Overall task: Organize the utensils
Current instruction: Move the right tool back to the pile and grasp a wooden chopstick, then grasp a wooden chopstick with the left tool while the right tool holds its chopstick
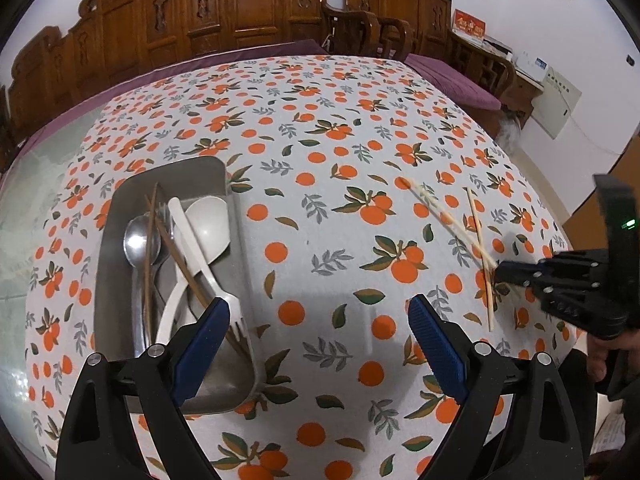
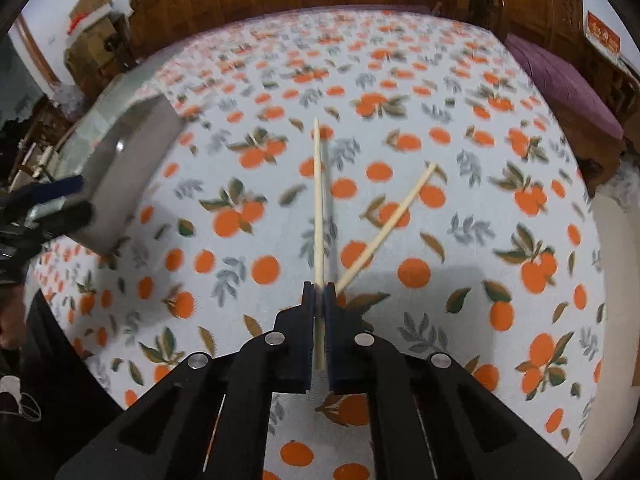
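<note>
White counter cloth (image 1: 320,240) printed with oranges and leaves; pale chopsticks (image 2: 318,200); grey tray (image 1: 120,220); blue-padded black claws (image 1: 320,320).

Right hand-held gripper (image 2: 319,294) pinches one pale chopstick (image 2: 318,200) above tablecloth (image 2: 460,280)

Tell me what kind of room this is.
Likely a home dining or living room: table under an orange-print tablecloth, carved wooden chairs with purple cushions around it, and a metal tray of utensils.

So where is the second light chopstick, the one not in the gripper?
In the right wrist view the loose chopstick lies on the tablecloth, angled up to the right of the right gripper, which is shut on the held chopstick; their near ends meet by the fingertips.
</note>
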